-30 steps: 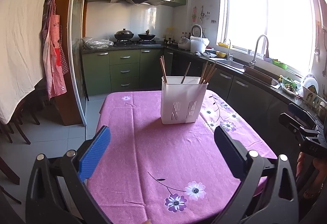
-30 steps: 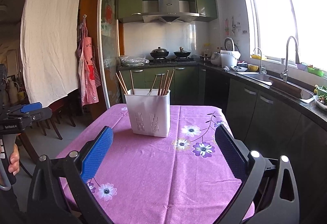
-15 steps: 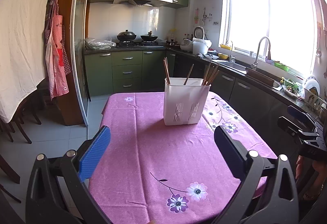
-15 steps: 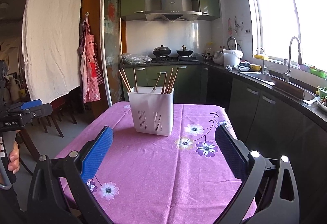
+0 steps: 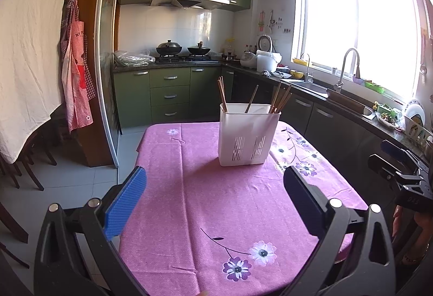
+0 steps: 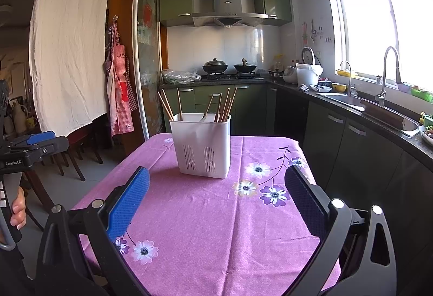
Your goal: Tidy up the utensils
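Purple floral cloth covers the counter (image 5: 216, 215); white utensil holder (image 5: 247, 135) with chopsticks (image 5: 280, 100) stands far center. My left fingers (image 5: 213, 204) and right fingers (image 6: 216, 201) are released, empty, near edge.

Table (image 5: 216, 201) under pink floral cloth (image 6: 216, 215); white utensil holder (image 6: 203, 150) on it.

"GenRobot.AI" on left gripper (image 6: 40, 144)

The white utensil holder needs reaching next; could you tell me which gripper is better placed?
Neither clearly: the holder sits ahead of both the open left gripper and right gripper.
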Available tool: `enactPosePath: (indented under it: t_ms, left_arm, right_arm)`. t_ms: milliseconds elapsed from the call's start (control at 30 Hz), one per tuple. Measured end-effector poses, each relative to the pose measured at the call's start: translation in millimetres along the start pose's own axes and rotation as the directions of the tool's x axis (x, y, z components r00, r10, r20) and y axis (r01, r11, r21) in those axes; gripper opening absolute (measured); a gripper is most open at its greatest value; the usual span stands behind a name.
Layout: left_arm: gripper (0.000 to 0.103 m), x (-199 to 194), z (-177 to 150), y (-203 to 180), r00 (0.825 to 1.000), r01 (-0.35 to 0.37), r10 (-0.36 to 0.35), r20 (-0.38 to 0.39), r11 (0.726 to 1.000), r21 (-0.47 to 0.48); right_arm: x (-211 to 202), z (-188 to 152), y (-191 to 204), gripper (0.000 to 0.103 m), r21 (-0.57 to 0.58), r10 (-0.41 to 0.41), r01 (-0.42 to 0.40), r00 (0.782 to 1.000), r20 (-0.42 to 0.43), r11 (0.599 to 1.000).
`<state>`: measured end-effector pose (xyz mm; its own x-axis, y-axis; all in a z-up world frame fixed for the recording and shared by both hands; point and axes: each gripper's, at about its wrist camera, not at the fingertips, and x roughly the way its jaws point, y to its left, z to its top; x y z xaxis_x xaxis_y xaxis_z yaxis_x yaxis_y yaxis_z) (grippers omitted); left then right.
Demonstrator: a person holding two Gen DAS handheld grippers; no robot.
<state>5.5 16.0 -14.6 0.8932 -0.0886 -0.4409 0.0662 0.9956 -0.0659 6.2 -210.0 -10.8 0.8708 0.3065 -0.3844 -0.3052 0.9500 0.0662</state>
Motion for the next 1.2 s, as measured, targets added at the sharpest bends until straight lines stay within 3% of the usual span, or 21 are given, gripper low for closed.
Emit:
enactPosePath:
  t_ms: [1200]
  left_arm:
    - [0.096, 2.5, -1.8, -3.4, 1.000, -0.024, 0.024, -0.007, 1.000, 0.017]
  right_arm:
    - [8.9, -5.9, 0.0, 0.098, 0.000, 0.009, -0.009, 1.000, -0.022, 1.000]
